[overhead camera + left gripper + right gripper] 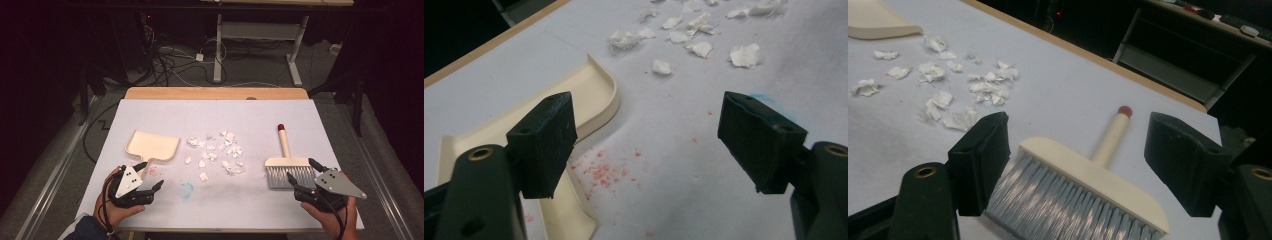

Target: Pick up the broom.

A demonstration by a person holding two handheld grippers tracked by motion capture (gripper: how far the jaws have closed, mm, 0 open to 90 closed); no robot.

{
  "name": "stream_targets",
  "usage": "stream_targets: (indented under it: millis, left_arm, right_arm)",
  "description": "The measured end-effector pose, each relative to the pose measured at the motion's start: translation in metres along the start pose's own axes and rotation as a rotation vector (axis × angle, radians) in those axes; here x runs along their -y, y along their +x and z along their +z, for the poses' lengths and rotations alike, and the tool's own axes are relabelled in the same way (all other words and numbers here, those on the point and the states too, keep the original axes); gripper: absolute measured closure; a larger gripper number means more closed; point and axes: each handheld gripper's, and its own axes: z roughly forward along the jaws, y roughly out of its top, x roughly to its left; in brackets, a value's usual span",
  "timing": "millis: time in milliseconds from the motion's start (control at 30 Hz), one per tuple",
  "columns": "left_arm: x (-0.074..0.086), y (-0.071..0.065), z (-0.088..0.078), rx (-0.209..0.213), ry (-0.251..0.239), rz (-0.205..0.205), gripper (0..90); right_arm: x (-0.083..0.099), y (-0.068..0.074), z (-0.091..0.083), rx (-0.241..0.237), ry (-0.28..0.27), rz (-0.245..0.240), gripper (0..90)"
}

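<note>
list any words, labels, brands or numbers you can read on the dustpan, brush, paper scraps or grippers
None can be read.
Dustpan: plain cream, no marking.
Brush: no print on its head or handle.
Paper scraps: too small to tell.
Left gripper and right gripper: no label seen.

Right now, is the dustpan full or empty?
Empty. The cream dustpan lies flat on the table with nothing inside, while the white paper scraps lie scattered beside it, between it and the brush.
</note>
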Motion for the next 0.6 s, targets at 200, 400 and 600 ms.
stream_targets:
  millis: [200,400,600]
  left_arm:
    - [0.0,-0.002,0.003,0.009,0.013,0.003,23.0]
    - [0.0,-0.004,0.004,0.011,0.028,-0.002,23.0]
    - [0.0,-0.007,0.008,0.017,0.047,0.006,23.0]
  right_arm:
    - [0.004,0.0,0.006,0.021,0.035,-0.023,26.3]
    - [0.006,-0.01,0.017,0.024,0.092,0.009,26.1]
    - [-0.002,-0.027,0.037,0.045,0.2,0.064,23.4]
